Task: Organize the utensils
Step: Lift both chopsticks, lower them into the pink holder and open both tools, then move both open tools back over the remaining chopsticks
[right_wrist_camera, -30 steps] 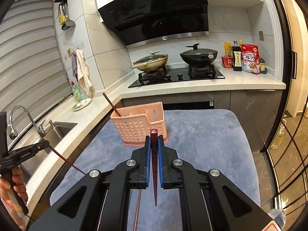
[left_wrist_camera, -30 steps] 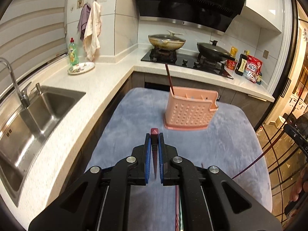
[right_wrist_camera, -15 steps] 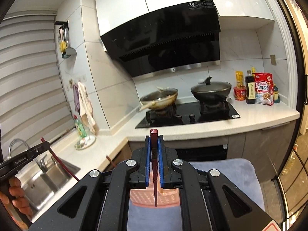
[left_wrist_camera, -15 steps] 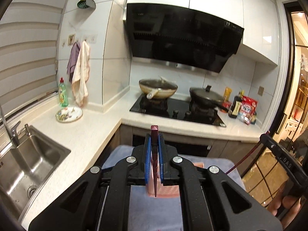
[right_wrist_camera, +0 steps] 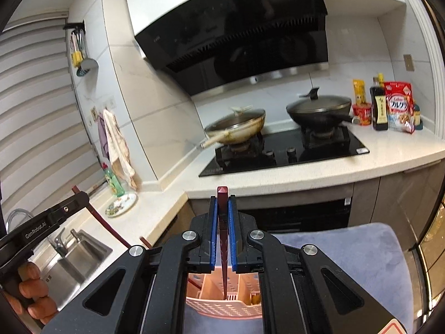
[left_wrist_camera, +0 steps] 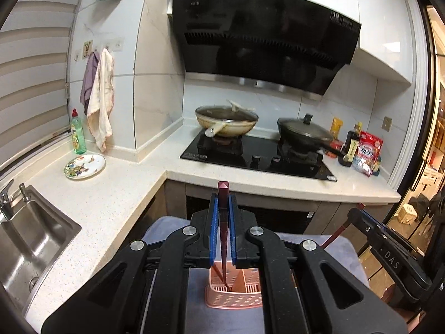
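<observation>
Above the pink perforated plastic basket (left_wrist_camera: pixel 233 292), your left tool (left_wrist_camera: pixel 223 217) and right tool (right_wrist_camera: pixel 222 217) each clamped a dark red chopstick (left_wrist_camera: pixel 223 222).

Dark red chopstick (left_wrist_camera: pixel 223 217) between blue pads (left_wrist_camera: pixel 213 228) of black left gripper (left_wrist_camera: pixel 223 208); right gripper (right_wrist_camera: pixel 223 208) same colours; pink perforated utensil basket (left_wrist_camera: pixel 236 295); grey-blue fuzzy mat (right_wrist_camera: pixel 361 256); white speckled tabletop (left_wrist_camera: pixel 116 194); glossy black range hood (left_wrist_camera: pixel 264 36); floral plate (left_wrist_camera: pixel 84 166); green bottle (left_wrist_camera: pixel 78 136), red cap; cream towel (left_wrist_camera: pixel 101 97), purple cloth (left_wrist_camera: pixel 89 79)
</observation>
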### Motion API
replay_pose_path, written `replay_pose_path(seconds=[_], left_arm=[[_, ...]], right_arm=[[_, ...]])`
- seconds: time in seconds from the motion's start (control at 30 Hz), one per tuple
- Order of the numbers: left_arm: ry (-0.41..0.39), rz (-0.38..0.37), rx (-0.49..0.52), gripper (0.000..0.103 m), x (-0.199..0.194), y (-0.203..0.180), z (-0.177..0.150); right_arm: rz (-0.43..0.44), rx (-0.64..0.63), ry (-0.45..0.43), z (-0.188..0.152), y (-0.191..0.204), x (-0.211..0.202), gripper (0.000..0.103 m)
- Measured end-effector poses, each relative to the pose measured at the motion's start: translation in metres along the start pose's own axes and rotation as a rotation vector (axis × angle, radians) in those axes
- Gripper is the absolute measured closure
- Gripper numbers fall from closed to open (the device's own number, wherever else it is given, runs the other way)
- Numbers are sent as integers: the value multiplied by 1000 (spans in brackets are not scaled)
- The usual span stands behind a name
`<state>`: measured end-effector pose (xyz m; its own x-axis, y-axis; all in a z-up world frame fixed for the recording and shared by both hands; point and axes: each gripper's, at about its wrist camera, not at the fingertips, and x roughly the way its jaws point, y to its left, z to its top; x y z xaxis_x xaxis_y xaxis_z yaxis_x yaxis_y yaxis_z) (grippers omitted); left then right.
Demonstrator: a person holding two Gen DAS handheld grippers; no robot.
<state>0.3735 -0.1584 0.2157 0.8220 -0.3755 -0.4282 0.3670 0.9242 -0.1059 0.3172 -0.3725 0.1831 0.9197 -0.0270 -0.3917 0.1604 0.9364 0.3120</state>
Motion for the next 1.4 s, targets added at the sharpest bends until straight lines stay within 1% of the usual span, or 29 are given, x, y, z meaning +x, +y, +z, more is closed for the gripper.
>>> replay_pose_path(seconds=[0.13,0.23,0.33,0.43,0.47,0.5,0.53,0.57,0.63,0.7,0.77,0.87,0.93,1.0,1.07,1.2,1.27,1.33,1.4], left_arm=[[46,7,8,96,20,2,-18],[65,6,-3,96,30,6,-26],[84,-1,-24,96,39,9,-32],[94,-1,-25,95,42,11,-36],[99,-3,-24,95,42,11,-37],[103,-7,-16,95,41,10,-38],[103,-4,-10,90,40,10,-39],[100,5,0,79,36,9,-40],[83,12,7,64,27,9,-40],[62,23,17,59,14,8,-40],[53,35,26,49,0,8,-41],[48,56,54,45,-30,5,-53],[52,69,84,44,-45,3,-63],[62,88,119,42,-63,1,-81],[87,84,134,42,-80,1,-101],[141,80,139,42,-105,4,-137],[155,97,141,42,-117,7,-157],[174,98,138,42,-128,10,-175],[195,100,134,42,-138,12,-193]], right_arm=[[-9,-17,49,-20,-2,18,96],[-25,-34,72,-29,-1,29,96],[-32,-42,92,-35,0,37,96],[-45,-55,96,-39,2,38,96],[-45,-54,93,-40,1,36,93],[-49,-51,90,-39,0,33,88],[-48,-42,86,-39,-2,29,85],[-42,-33,81,-38,-3,26,80],[-30,-19,66,-35,-5,13,79],[-23,-20,52,-33,-4,-1,79],[-10,-21,41,-32,-2,-21,78],[5,-21,34,-37,0,-54,73],[20,-23,38,-45,1,-75,72],[26,-23,55,-60,1,-99,72],[31,-21,76,-75,1,-117,72],[7,-47,126,-117,1,-152,72],[-14,-61,148,-139,2,-167,72],[-18,-67,177,-159,2,-177,72],[-26,-71,219,-185,3,-187,72]])
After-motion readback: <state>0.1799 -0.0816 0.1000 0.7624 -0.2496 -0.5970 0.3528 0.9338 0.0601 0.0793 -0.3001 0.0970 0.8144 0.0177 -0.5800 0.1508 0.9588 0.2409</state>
